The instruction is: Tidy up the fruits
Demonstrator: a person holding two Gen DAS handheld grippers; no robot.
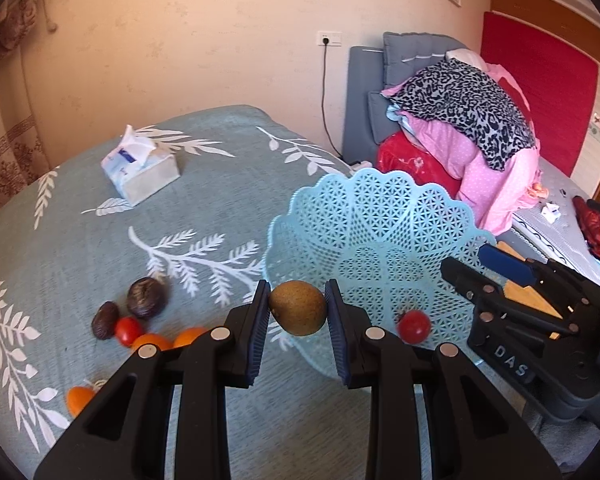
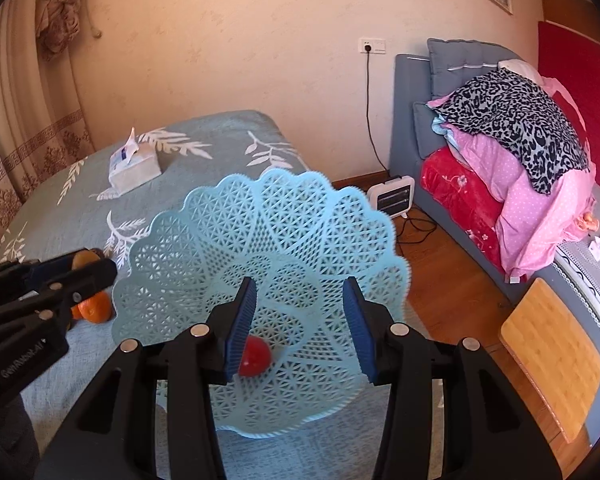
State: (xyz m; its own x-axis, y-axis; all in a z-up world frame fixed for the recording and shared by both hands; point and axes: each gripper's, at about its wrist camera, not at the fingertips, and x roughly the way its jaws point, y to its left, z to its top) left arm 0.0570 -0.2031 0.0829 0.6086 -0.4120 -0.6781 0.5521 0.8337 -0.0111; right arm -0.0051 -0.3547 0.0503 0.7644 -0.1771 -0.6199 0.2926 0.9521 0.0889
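My left gripper (image 1: 298, 306) is shut on a brown kiwi (image 1: 298, 307), held just above the near left rim of the light blue lattice basket (image 1: 384, 236). A red cherry tomato (image 1: 414, 326) lies inside the basket. My right gripper (image 2: 300, 320) hovers over the basket (image 2: 268, 248), open with nothing between its pads; the tomato (image 2: 255, 356) sits below, by its left finger. On the bed lie two dark passion fruits (image 1: 146, 297), a cherry tomato (image 1: 128, 330) and oranges (image 1: 152, 342). The right gripper's body (image 1: 512, 308) shows at the right of the left wrist view.
A tissue box (image 1: 140, 172) rests further back on the teal leaf-patterned bedspread (image 1: 204, 208). Beyond the bed's right edge are a wooden floor, a small heater (image 2: 392, 196), a grey sofa piled with blankets (image 2: 512, 152) and a wooden board (image 2: 552, 348).
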